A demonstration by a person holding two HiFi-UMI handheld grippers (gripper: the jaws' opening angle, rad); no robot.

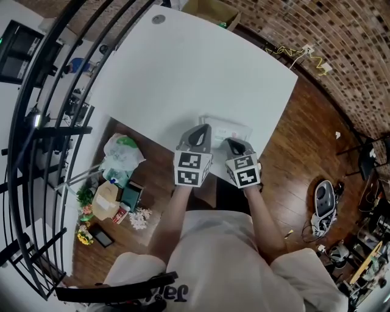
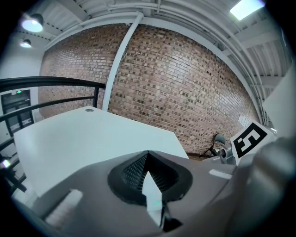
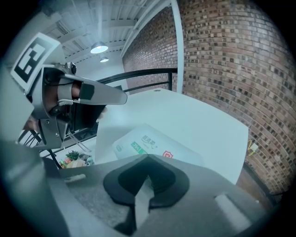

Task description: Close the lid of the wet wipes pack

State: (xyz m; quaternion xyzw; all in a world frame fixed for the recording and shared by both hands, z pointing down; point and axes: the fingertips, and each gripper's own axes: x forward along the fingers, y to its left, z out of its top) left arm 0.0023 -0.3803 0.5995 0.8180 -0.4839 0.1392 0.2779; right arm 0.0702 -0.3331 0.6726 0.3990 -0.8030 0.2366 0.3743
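The wet wipes pack [image 1: 226, 128] is white with green and red print and lies flat near the front edge of the white table [image 1: 183, 73]. In the right gripper view the pack [image 3: 152, 144] sits just beyond my jaws; I cannot make out its lid. My left gripper [image 1: 201, 130] is shut and empty, with its tip at the pack's left end. My right gripper [image 1: 232, 144] is also shut and empty, at the pack's near edge. The left gripper view looks over bare table [image 2: 83, 134] past the gripper [image 2: 147, 156], and the pack is hidden there.
A black railing [image 1: 42, 122] runs along the left. Plastic bags [image 1: 122, 152] and small clutter [image 1: 100, 204] lie on the wooden floor beside the table. A cardboard box [image 1: 210, 8] stands behind the table's far edge. Brick wall [image 2: 185, 88] is at the back.
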